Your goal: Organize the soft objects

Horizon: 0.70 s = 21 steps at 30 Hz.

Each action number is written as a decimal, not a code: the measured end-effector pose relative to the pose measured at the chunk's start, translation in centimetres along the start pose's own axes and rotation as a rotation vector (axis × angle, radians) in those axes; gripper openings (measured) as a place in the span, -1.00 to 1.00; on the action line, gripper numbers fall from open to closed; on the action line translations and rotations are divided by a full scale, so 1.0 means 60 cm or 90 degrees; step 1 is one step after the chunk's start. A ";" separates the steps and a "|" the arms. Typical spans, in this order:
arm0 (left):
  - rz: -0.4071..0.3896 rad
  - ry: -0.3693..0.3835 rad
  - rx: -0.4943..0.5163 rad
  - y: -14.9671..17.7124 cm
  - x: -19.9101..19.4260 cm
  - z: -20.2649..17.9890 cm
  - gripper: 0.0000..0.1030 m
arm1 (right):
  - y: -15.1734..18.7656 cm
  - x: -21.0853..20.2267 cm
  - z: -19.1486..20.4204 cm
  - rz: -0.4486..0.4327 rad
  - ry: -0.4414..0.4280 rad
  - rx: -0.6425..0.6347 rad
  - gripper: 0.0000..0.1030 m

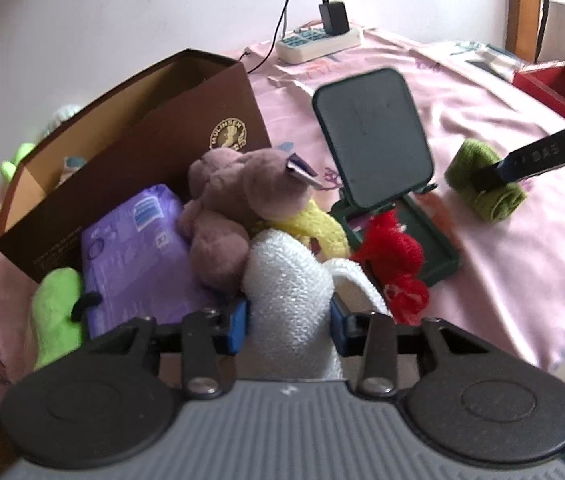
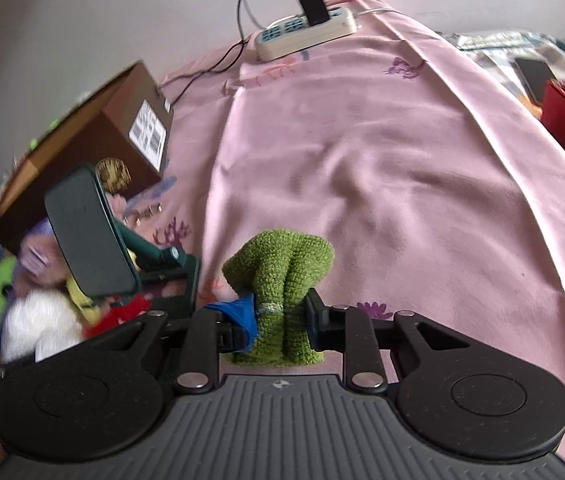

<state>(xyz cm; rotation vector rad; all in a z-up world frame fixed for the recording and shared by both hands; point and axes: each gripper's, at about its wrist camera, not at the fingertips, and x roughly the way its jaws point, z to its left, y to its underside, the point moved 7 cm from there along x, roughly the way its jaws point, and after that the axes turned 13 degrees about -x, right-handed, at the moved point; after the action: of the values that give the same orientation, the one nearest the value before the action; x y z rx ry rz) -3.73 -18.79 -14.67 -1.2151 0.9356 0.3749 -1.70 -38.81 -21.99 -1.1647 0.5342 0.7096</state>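
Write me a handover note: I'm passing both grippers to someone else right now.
Left gripper: shut on the white bumpy-knit soft piece at the pile's near edge.
Right gripper: shut on the green crocheted roll, out alone on the pink sheet.
Pile beside the brown cardboard box: mauve plush toy, yellow plush, red knit piece, lime plush, purple soft pack.
Done: both pieces gripped.
Left: placing these two, then the pile.
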 end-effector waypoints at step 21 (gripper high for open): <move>-0.171 0.107 -0.164 -0.149 -0.133 0.199 -0.20 | -0.224 -0.059 0.097 -0.169 -0.093 0.035 -0.87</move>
<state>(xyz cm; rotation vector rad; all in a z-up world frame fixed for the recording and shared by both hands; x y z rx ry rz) 2.71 -9.23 -2.28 -1.6070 0.8695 0.1831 6.01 -37.10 -9.13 -1.0973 0.2683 0.5422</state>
